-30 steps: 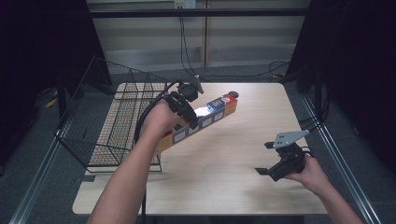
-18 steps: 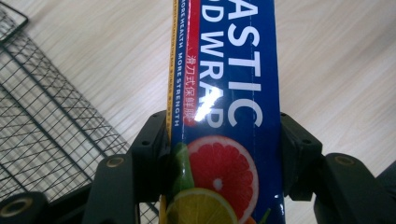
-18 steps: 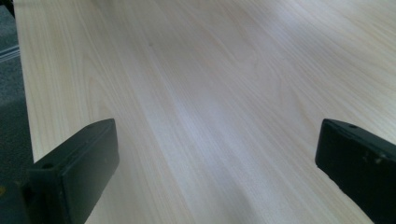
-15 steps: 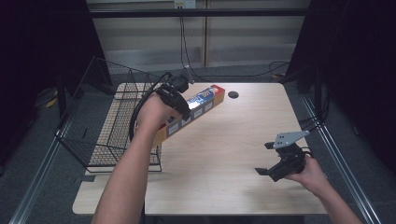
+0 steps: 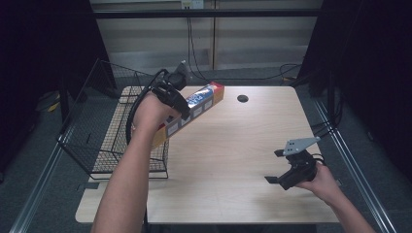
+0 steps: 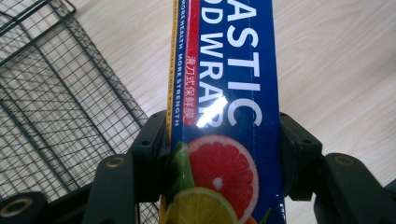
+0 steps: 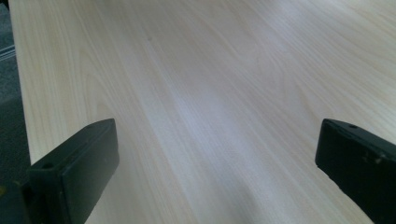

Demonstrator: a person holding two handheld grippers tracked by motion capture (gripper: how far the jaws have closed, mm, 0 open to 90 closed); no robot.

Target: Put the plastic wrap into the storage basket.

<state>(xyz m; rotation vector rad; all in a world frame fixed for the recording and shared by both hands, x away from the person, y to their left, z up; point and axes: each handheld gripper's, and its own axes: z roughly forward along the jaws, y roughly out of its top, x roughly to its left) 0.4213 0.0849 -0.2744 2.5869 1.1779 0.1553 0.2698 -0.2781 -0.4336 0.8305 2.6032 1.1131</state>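
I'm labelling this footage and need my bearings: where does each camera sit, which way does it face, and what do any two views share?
High view: above the person's side, facing forward and down on the table; both forearms, left claw, right claw.
Left claw view: rides the left claw, looking along its jaws clamped on the plastic wrap box, wire basket beside.
Right claw view: rides the right claw, jaws apart over bare tabletop.
Shared: high and left claw views both show the box and basket.

Plastic wrap box's [image 6: 224,116] lettering cropped at the top edge, lower print perhaps unreadable.
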